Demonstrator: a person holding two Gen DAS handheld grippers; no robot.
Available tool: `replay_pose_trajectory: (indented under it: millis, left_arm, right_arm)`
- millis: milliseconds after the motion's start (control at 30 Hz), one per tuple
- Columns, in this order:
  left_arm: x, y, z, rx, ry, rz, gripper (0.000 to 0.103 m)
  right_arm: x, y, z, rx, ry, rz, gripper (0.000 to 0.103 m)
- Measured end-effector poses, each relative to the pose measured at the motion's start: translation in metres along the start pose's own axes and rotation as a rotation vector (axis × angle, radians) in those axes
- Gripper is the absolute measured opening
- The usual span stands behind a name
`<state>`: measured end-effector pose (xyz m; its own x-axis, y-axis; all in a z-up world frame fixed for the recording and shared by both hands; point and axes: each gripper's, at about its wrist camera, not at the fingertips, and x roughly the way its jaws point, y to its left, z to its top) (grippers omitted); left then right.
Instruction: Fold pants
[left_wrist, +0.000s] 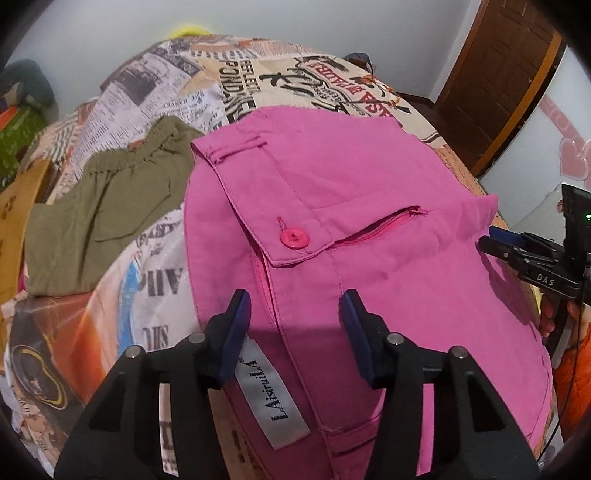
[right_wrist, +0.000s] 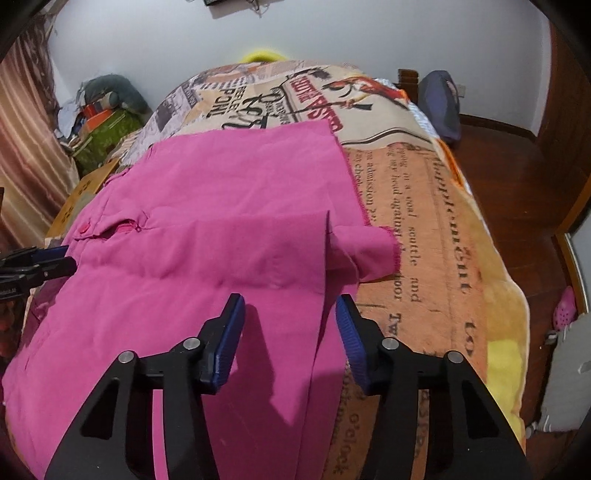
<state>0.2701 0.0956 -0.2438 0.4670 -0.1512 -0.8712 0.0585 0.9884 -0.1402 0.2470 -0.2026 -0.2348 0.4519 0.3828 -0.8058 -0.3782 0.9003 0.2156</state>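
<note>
- Bottom of the left wrist view: left gripper stands part open over the waistband, pads clamping nothing
- Bottom of the right wrist view: right gripper likewise gapes over a leg edge
- Centre: pink pants lie on the printed bedspread, seemingly folded once; further folds remain
- Upper left of the left wrist view: olive garment waits

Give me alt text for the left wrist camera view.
Pink pants lie waist-end forward on a newspaper-print bedspread, with the left hand-held gripper open just above the waistband near a white label. Olive shorts lie to the left.
</note>
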Motion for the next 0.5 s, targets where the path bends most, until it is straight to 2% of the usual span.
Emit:
replay_pose_trajectory:
  millis: [67,100,200,267,300,333,500]
  left_arm:
    - [0.001,0.002,0.001,-0.007,-0.005,-0.01,0.051]
    - [0.001,0.002,0.002,-0.008,-0.005,-0.012,0.048]
    - [0.002,0.0,0.003,-0.003,0.012,-0.045,0.021]
    - [0.003,-0.002,0.005,-0.008,0.024,-0.054,0.016]
    - [0.003,-0.002,0.005,-0.009,0.03,-0.058,0.007]
    - [0.002,-0.003,0.005,-0.008,0.031,-0.051,0.005]
    - [-0.012,-0.005,0.006,0.007,-0.007,-0.017,0.002]
  right_arm:
    - [0.007,0.0,0.001,-0.006,0.016,0.013,0.037]
    - [0.008,0.001,0.001,-0.014,0.015,0.005,0.034]
    - [0.007,0.001,0.001,-0.033,0.012,0.002,0.021]
    - [0.006,0.001,0.001,-0.041,0.013,0.018,0.008]
    - [0.005,0.003,0.0,-0.053,0.01,0.003,0.007]
    - [0.004,0.005,0.0,-0.068,0.006,-0.01,0.007]
    - [-0.002,0.009,-0.007,-0.115,0.014,-0.031,0.005]
